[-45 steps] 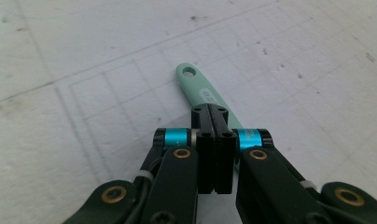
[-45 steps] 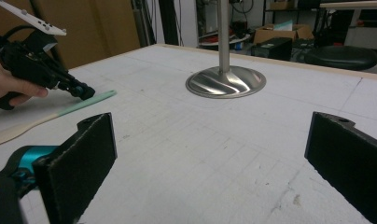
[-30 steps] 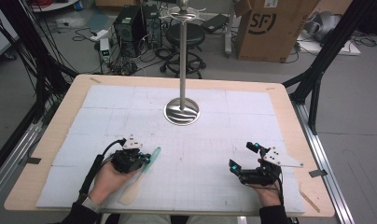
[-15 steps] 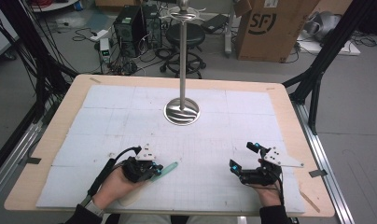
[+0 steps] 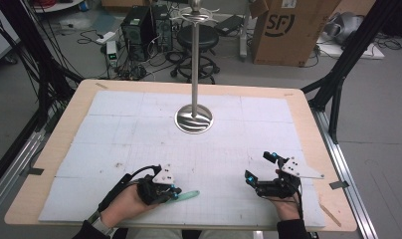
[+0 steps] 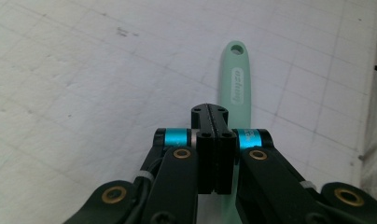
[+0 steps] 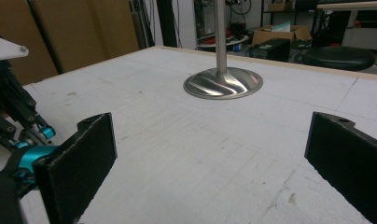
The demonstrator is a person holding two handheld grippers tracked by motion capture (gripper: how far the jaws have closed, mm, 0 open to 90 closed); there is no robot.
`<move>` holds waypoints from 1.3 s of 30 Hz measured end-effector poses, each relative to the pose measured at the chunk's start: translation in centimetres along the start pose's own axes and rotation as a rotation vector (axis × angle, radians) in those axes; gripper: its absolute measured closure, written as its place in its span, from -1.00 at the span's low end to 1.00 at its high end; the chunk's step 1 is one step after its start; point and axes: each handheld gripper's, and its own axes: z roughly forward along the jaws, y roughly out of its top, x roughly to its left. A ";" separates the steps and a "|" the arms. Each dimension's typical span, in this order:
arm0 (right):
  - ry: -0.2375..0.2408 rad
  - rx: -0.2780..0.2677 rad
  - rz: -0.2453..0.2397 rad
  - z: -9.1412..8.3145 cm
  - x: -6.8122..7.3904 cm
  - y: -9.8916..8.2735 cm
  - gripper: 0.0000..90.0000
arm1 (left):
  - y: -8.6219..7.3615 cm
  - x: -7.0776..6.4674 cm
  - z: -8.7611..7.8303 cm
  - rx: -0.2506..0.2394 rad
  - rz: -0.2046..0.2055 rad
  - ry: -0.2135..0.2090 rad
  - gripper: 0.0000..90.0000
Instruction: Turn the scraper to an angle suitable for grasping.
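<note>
Mint handle [image 6: 234, 88], lettering legible from left gripper [image 6: 210, 109].

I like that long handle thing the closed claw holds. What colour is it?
Mint green. The handle shows best in the left gripper view.

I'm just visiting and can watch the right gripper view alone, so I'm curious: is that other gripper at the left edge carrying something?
Observer: Yes. The left gripper has its jaws shut on a mint-green handle, which sticks out past them.
Operator: What's at the handle's far end?
Observer: A small hanging hole, plain in the left gripper view.
Operator: And that metal pole, where does it end?
Observer: The high view shows thin wire arms spreading near its top.
</note>
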 end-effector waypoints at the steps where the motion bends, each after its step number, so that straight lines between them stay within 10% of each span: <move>1: -0.001 0.000 0.000 0.0 0.0 0.0 -0.98 | 0.0 -0.2 0.1 -0.001 0.008 -0.008 1.00; 13: -0.004 -0.005 -0.004 0.0 -0.1 0.0 -0.98 | 0.1 0.3 -0.5 -0.021 -0.007 0.010 0.99; 24: -0.025 -0.007 -0.018 -0.1 0.0 0.0 -0.98 | -0.9 2.7 -4.5 -0.175 -0.080 0.005 0.82; 30: -0.028 -0.009 -0.010 -0.2 0.0 0.0 -0.98 | -1.1 3.2 -6.0 -0.274 -0.065 -0.021 0.43; 39: -0.022 -0.014 -0.012 0.0 -0.1 0.0 -0.98 | -1.0 2.9 -5.6 -0.275 -0.048 0.009 -0.50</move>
